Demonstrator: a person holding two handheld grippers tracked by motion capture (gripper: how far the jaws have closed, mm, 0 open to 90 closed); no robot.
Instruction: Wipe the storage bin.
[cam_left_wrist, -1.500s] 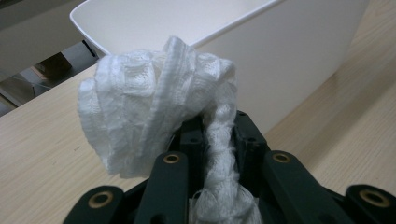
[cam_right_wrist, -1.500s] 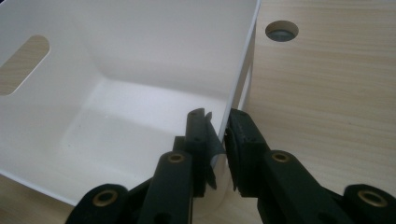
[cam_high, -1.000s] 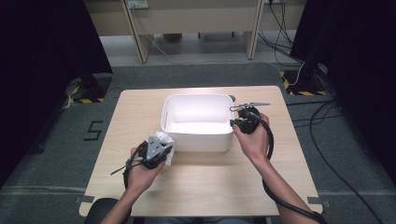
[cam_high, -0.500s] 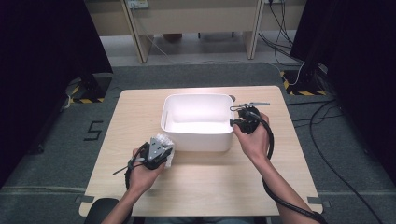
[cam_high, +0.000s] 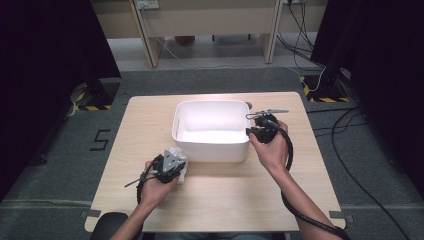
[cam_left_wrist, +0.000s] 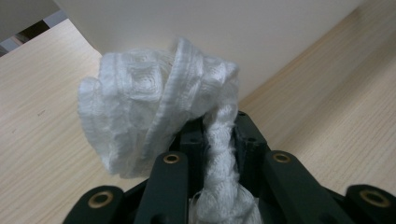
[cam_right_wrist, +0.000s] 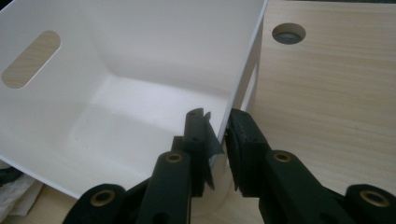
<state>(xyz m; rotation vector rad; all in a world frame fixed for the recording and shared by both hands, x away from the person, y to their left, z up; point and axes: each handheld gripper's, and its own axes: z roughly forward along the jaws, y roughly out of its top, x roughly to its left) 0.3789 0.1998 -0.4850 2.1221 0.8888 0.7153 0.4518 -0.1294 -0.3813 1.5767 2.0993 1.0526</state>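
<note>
Cloth (cam_high: 178, 159) is bunching in my left claw (cam_high: 167, 166) in the high view, just beside the white bin's (cam_high: 210, 150) near wall on the worktop (cam_high: 225, 190); my right claw (cam_high: 258, 130) is sitting at the bin's right rim. In the left gripper view, the jaws are pinching a twisted strand of cloth (cam_left_wrist: 159, 107), the bin wall rising straight ahead, so I judge the drop lies up and forward. In the right gripper view, my jaws are straddling the bin's (cam_right_wrist: 116, 60) corner wall narrowly, steadying it.
</note>
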